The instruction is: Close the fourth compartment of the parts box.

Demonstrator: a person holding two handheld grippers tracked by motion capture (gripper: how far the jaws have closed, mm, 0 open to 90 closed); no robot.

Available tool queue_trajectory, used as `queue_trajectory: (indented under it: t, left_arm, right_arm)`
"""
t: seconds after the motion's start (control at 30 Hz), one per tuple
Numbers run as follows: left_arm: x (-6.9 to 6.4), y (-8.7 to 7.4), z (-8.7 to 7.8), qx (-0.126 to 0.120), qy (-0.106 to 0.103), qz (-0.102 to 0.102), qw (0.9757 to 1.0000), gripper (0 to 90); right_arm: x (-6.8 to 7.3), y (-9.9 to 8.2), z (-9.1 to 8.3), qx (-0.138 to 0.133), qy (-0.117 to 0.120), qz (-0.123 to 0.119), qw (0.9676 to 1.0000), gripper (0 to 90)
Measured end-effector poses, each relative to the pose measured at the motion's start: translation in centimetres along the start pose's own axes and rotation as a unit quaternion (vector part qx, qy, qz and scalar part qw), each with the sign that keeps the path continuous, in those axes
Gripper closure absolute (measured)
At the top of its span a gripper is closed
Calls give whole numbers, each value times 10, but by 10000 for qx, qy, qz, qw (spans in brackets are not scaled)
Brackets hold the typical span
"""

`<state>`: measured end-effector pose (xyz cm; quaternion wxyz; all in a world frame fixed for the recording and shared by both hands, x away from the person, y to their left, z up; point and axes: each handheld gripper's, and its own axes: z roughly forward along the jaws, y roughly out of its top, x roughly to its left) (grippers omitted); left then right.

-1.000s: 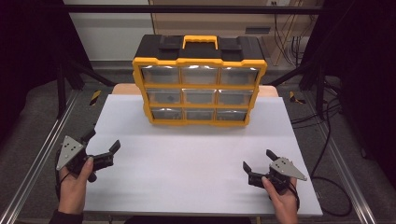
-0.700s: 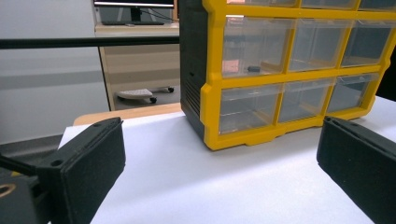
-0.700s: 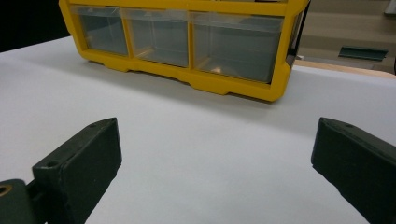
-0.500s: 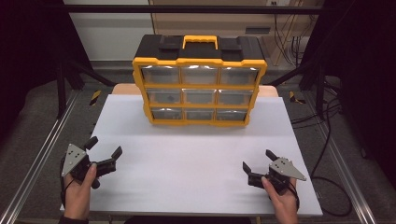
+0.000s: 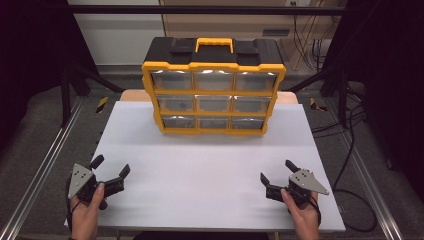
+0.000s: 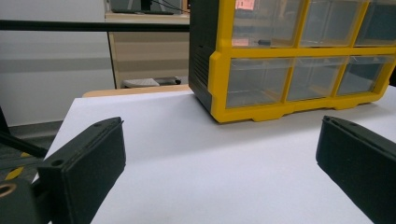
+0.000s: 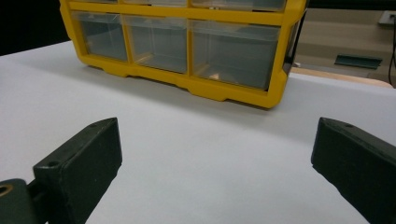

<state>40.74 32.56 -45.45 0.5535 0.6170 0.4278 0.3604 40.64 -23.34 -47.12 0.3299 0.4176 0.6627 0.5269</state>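
Left gripper, at about seven o'clock on the table, sits with its jaws spread wide and nothing between them, low over the white tabletop. The left hand grips it from below the near edge. Right gripper, at about five o'clock, is likewise spread and empty, held by the right hand, its grey three-cornered plate on top.

Both point toward twelve o'clock, where the drawer cabinet stands well apart from them at the far middle of the table: a yellow frame with a black top, a yellow carry handle and three rows of three clear drawers. In the left gripper view the cabinet's near corner lies at about one o'clock beyond the jaws; in the right gripper view its bottom row of drawers sits at twelve o'clock.

The cabinet looks like rigid moulded plastic, stiff and unlikely to flex, and bulky enough that it would probably be awkward for one gripper. The drawers seem light and nearly empty, though a small dark item shows in one upper drawer. Smooth clear fronts may slip; the likely holds are a drawer's front lip for pulling, or the top handle for lifting the whole unit.
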Motion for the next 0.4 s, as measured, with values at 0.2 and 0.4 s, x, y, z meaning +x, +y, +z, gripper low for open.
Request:
queue_trajectory:
  t: [0.2, 0.4]
  left_arm:
    - [-9, -5, -5, -15, -70, 91, 9999, 8]
    - [-12, -12, -9, -6, -111, 9, 9999, 7]
  right_arm:
    - [-3, 1, -2, -101, -144, 62, 9998, 22]
    - [-7, 0, -1, -135, -400, 99, 9991, 21]
